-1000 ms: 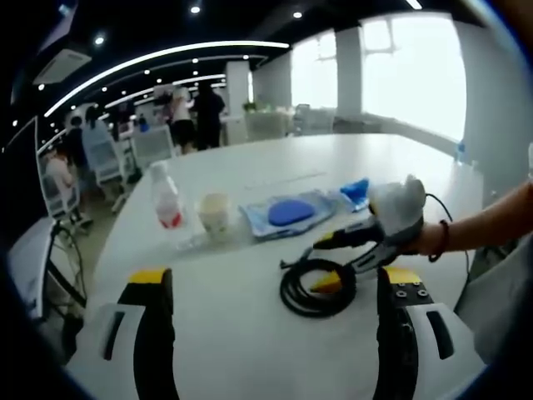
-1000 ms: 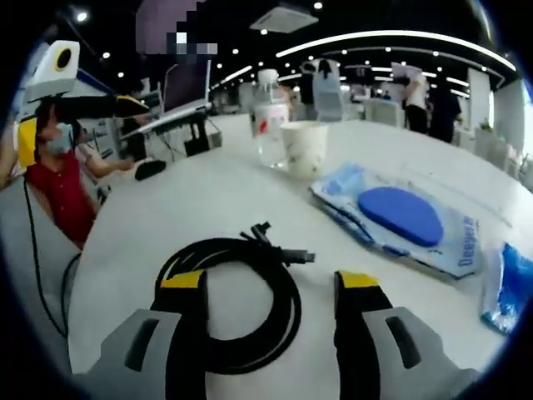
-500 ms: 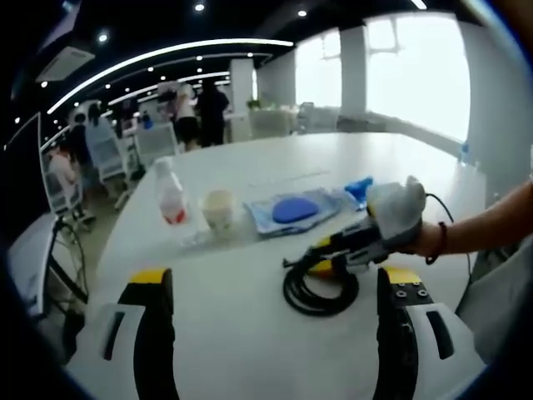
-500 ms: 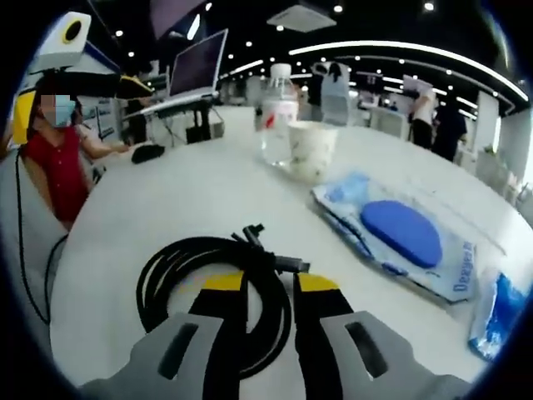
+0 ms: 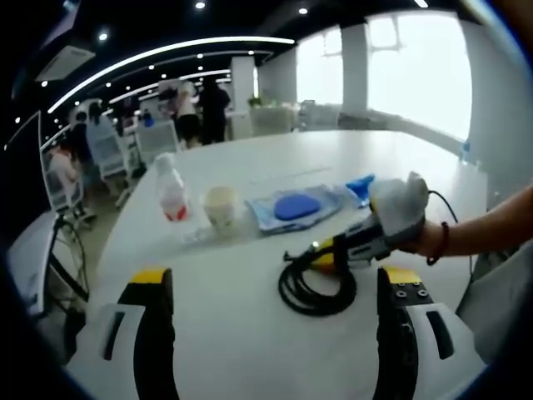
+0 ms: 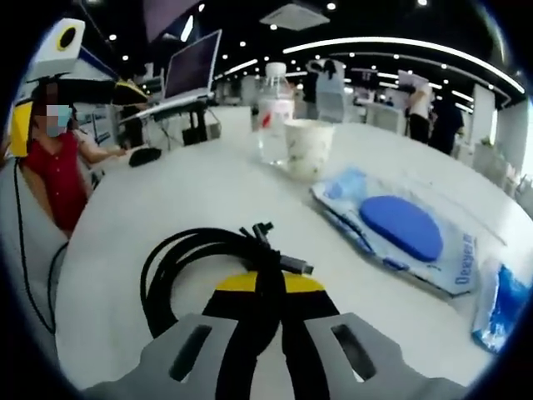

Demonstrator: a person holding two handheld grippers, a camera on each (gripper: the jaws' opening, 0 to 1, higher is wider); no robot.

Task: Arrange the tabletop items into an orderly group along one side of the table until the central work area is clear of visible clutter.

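Sorting judged barely begun: right gripper [image 6: 268, 287] pinches the coiled black cable [image 6: 212, 275] at mid-table, left gripper [image 5: 271, 287] jaws spread and idle, while clear plastic bottle [image 5: 173, 200], paper cup [image 5: 221, 208] and blue packaged pad [image 5: 296, 207] already line the white table [image 5: 241, 333] in a busy office

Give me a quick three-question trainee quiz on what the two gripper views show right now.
1. True or false: the right gripper is shut on the coiled black cable.
2. What stands directly beside the paper cup: A) a laptop B) a water bottle C) a mug?
3. Fill in: the left gripper is ____.

Key: 1 true, its jaws pinch the coil's near side. 2 B. 3 open, its jaws wide apart over the white table.
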